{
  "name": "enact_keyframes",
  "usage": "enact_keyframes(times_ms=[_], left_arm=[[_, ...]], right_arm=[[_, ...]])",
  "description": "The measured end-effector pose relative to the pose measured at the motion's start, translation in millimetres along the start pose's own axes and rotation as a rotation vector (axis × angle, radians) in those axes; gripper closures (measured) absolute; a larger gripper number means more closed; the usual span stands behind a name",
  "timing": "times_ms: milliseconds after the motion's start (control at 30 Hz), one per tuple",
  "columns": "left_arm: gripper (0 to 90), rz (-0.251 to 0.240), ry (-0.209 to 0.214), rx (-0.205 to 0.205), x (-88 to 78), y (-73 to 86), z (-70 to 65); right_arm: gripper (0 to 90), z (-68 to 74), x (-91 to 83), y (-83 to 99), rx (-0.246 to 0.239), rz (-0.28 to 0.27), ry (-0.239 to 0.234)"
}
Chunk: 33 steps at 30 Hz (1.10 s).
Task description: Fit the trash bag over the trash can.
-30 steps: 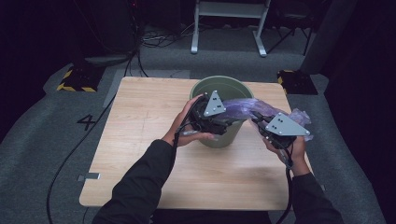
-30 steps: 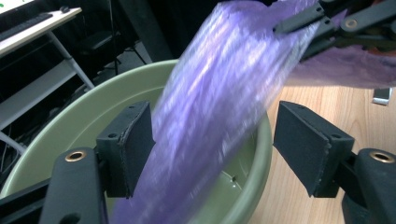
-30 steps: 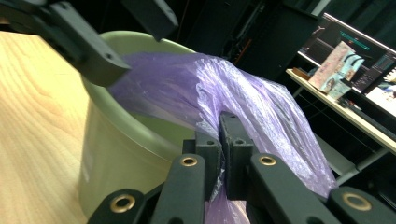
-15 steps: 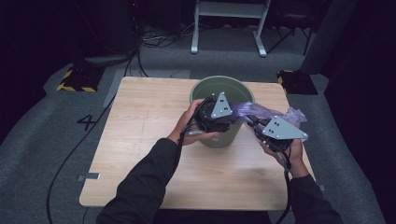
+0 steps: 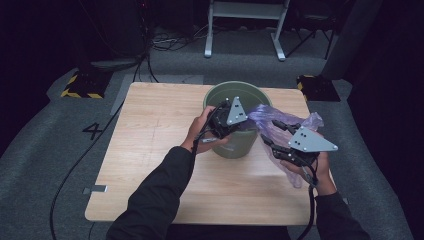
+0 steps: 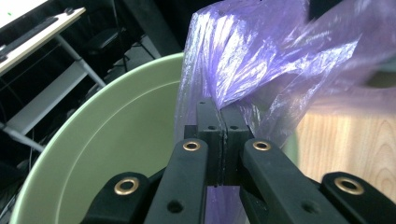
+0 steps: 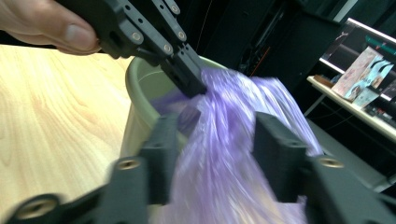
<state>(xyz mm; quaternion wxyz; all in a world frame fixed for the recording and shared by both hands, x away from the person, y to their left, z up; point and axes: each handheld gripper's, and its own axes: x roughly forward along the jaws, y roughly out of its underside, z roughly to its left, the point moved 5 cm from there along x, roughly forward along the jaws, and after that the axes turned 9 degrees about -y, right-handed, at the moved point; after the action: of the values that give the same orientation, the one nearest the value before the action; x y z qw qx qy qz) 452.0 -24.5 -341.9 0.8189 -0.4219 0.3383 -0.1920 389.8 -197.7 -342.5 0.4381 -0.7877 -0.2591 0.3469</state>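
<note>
A thin purple plastic bag hangs off the right side of a green bucket, its film stretched from the bucket's rim out toward the table's right edge. At the rim, the left gripper has just closed and now pinches a fold of the bag flat between its two black pads; in the left gripper view the film fans up and to the right from that pinch, with the bucket's pale green inside to the left of it. In the high view this gripper sits over the bucket's near right rim, held by the left hand. The right gripper is to the right of the bucket, lower on the same bag; its jaws have just been opening and stand apart, with the purple film running loose between them and touching neither pad firmly. In the high view the right gripper points back toward the bucket, the right hand beneath it. The bucket stands at the far middle of a light wooden table.
</note>
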Motion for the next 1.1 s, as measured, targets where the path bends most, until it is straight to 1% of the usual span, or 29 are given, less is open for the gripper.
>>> enact_keyframes(times_ms=[33, 67, 100, 167, 200, 267, 300, 333, 367, 433, 467, 500, 567, 600, 633, 667, 700, 733, 767, 800, 833, 867, 900, 933, 967, 1000, 1033, 1067, 1100], left_arm=[[89.2, -0.002, 0.002, -0.009, -0.6, 1.4, 2.3], [89.2, -0.002, 0.000, -0.013, -1.3, 2.9, 4.8], [89.2, -0.001, -0.001, -0.020, -1.8, 4.3, 6.9], [89.2, 0.004, -0.006, -0.031, -2.4, 8.0, 10.9], [89.2, 0.005, -0.006, -0.030, -2.7, 9.2, 12.1], [89.2, 0.009, -0.006, -0.037, -3.6, 12.1, 14.7], [89.2, 0.013, -0.012, -0.038, -4.2, 13.3, 16.3], [89.1, 0.013, -0.008, -0.043, -4.8, 14.3, 17.7], [89.1, 0.018, -0.006, -0.047, -5.7, 16.7, 20.6], [88.9, 0.020, -0.010, -0.047, -5.8, 17.9, 22.1], [88.7, 0.021, -0.005, -0.058, -6.6, 20.3, 24.7], [88.4, 0.021, -0.005, -0.058, -6.6, 20.3, 24.7], [87.9, 0.024, -0.003, -0.061, -7.2, 22.6, 26.8], [87.8, 0.025, 0.000, -0.061, -7.8, 23.7, 28.1], [86.7, 0.024, 0.003, -0.075, -8.8, 25.5, 30.2], [85.8, 0.024, 0.003, -0.075, -8.8, 25.5, 30.2], [84.5, 0.023, 0.006, -0.082, -9.6, 27.2, 32.1], [82.8, 0.023, 0.006, -0.082, -9.6, 27.2, 32.1], [82.8, 0.024, 0.002, -0.085, -10.0, 28.0, 33.1], [75.8, 0.025, 0.001, -0.088, -10.6, 28.7, 34.1], [75.8, 0.021, -0.003, -0.098, -11.3, 29.0, 34.7], [66.1, 0.015, -0.004, -0.105, -13.0, 29.4, 35.6], [61.8, 0.010, -0.002, -0.112, -14.4, 29.5, 35.7], [61.8, 0.002, -0.002, -0.120, -16.2, 29.5, 36.0], [51.6, -0.009, 0.003, -0.139, -21.1, 28.9, 36.6], [46.4, -0.009, 0.003, -0.139, -21.1, 28.9, 36.6], [40.9, -0.017, 0.006, -0.148, -24.3, 28.1, 36.6], [40.9, -0.028, 0.003, -0.157, -27.7, 27.1, 36.3], [36.1, -0.037, -0.001, -0.159, -31.5, 26.2, 36.1]], right_arm=[[42.3, 0.0, 0.0, 0.0, 0.000, 0.000, 0.000], [37.1, 0.3, -5.2, 1.5, 0.016, -0.006, -0.016], [37.1, 0.3, -5.2, 1.5, 0.016, -0.006, -0.016], [31.9, 1.1, -13.4, 5.9, 0.041, -0.009, -0.027], [31.9, 1.1, -13.4, 5.9, 0.041, -0.009, -0.027], [29.0, 1.1, -16.5, 9.4, 0.052, -0.007, -0.024], [28.5, 1.2, -17.9, 12.0, 0.058, -0.002, -0.028], [26.8, 1.1, -20.3, 18.1, 0.070, 0.003, -0.030], [26.3, 0.6, -20.9, 21.3, 0.078, 0.005, -0.030], [25.1, -1.5, -21.2, 27.5, 0.090, 0.021, -0.019], [25.2, -2.5, -21.1, 30.2, 0.094, 0.028, -0.015], [25.2, -2.5, -21.1, 30.2, 0.094, 0.028, -0.015], [25.2, -4.3, -19.5, 35.2, 0.104, 0.042, -0.005], [26.0, -5.4, -18.0, 37.7, 0.110, 0.045, -0.008], [33.6, -6.7, -13.9, 42.8, 0.125, 0.048, -0.024], [33.6, -6.7, -13.9, 42.8, 0.125, 0.048, -0.024], [51.6, -7.1, -9.4, 47.4, 0.124, 0.060, -0.036], [51.6, -7.1, -9.4, 47.4, 0.124, 0.060, -0.036], [57.8, -6.2, -7.1, 49.0, 0.117, 0.067, -0.047], [71.8, -4.5, -3.7, 50.4, 0.102, 0.077, -0.048], [71.8, -4.5, -3.7, 50.4, 0.102, 0.077, -0.048], [82.7, -3.0, -3.0, 48.4, 0.088, 0.062, -0.059], [82.7, -2.8, -3.6, 47.1, 0.084, 0.054, -0.058], [85.2, -2.8, -3.6, 47.1, 0.084, 0.054, -0.058], [88.3, -3.1, -5.7, 42.9, 0.076, 0.038, -0.055], [88.3, -3.1, -5.7, 42.9, 0.076, 0.038, -0.055], [89.2, -3.6, -8.1, 38.2, 0.067, 0.023, -0.048], [89.2, -3.6, -8.1, 38.2, 0.067, 0.023, -0.048], [89.3, -3.7, -9.1, 35.7, 0.064, 0.018, -0.044]])
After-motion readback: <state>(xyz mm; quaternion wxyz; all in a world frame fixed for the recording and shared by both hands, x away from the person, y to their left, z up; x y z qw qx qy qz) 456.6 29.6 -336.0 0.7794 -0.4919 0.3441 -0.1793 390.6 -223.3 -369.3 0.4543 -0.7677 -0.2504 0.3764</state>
